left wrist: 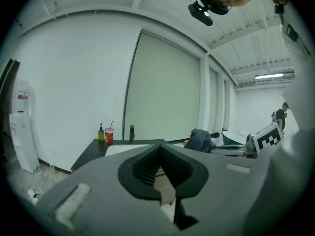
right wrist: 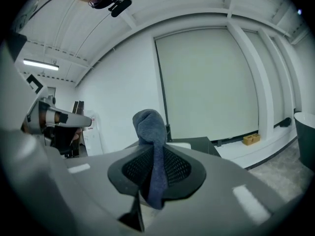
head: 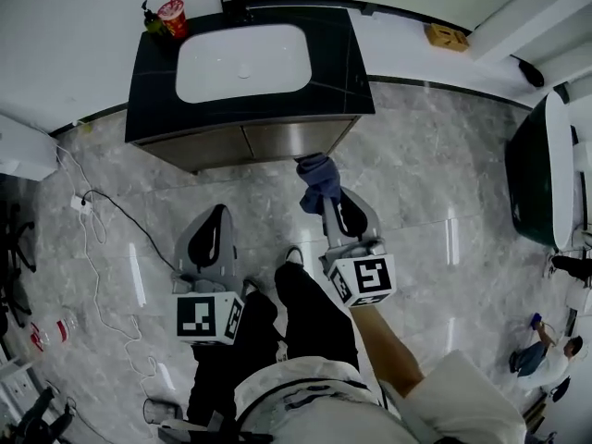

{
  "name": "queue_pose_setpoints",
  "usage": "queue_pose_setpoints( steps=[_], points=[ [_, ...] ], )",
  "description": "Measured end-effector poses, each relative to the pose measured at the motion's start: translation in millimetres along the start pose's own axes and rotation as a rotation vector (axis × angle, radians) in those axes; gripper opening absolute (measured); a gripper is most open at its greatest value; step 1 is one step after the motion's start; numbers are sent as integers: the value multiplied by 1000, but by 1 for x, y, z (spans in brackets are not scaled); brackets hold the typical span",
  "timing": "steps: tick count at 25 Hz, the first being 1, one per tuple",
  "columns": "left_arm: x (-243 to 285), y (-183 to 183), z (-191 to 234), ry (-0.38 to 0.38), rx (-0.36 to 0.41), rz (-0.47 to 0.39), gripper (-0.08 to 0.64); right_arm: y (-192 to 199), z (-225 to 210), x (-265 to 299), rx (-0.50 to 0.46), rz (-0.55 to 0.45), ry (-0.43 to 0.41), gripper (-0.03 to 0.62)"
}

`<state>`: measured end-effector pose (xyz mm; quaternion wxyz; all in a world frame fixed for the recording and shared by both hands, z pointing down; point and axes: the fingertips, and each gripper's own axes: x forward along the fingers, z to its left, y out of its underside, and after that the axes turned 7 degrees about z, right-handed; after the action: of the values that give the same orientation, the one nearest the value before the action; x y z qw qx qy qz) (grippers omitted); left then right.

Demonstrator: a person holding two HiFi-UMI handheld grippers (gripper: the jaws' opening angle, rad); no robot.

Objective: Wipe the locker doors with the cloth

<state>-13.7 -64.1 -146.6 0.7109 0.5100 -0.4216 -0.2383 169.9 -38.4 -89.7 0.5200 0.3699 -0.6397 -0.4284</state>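
A black surface point(head: 342, 72) with a white basin point(head: 242, 61) stands against the wall on a grey marble floor point(head: 435, 183). A red cup point(head: 172, 15) stands at its back left corner; its print is too small to read. The right hand-held gripper point(head: 326, 203) clamps the cloth point(head: 319, 178) just in front of the doors point(head: 277, 140) below the surface. The left hand-held gripper point(head: 218, 213) is closed and empty.
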Motion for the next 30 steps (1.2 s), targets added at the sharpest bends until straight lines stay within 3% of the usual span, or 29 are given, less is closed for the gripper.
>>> queue_pose_setpoints(
  steps=[5, 14, 30],
  points=[
    [-56, -20, -10, -4, 2, -45, 2, -36, 27, -47, 3, -44, 26, 57],
    [-146, -7, -17, 2, -30, -20, 2, -61, 101, -141, 17, -70, 55, 57],
    [-172, -49, -45, -28, 43, -100, 2, -105, 110, -170, 20, -137, -16, 49]
  ],
)
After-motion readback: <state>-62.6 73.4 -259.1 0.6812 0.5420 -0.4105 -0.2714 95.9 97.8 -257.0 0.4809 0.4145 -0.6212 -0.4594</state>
